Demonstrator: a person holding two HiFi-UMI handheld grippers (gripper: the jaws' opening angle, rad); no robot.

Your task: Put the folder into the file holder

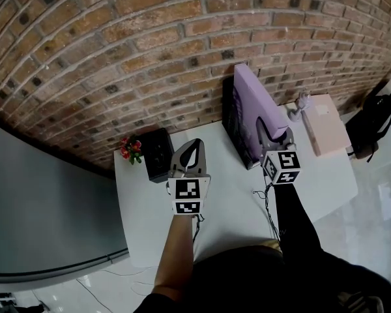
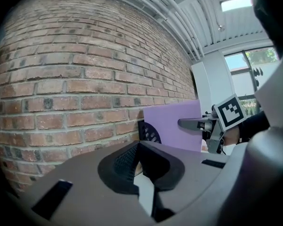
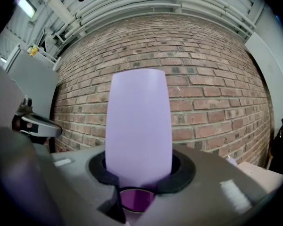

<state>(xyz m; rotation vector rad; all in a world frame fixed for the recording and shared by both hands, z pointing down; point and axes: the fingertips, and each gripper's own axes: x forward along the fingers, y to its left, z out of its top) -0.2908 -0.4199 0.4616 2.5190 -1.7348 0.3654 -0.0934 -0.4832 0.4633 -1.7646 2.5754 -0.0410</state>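
Note:
A purple folder (image 1: 257, 106) stands on edge near the brick wall, leaning against a dark mesh file holder (image 1: 230, 126) on its left. I cannot tell whether its lower edge sits inside the holder. My right gripper (image 1: 274, 135) is shut on the folder's near edge. In the right gripper view the folder (image 3: 139, 121) rises straight up from between the pads of my right gripper (image 3: 139, 173). My left gripper (image 1: 189, 150) hovers over the white table (image 1: 228, 201), left of the holder, shut and holding nothing. In the left gripper view the folder (image 2: 179, 126) and the holder (image 2: 149, 133) show ahead.
A black box (image 1: 158, 154) with small red flowers (image 1: 130, 147) beside it stands at the table's back left. A pale pink box (image 1: 329, 126) and a small figurine (image 1: 302, 103) sit at the right. A black bag (image 1: 373, 126) lies beyond the table's right edge. A thin cable (image 1: 267, 204) runs across the table.

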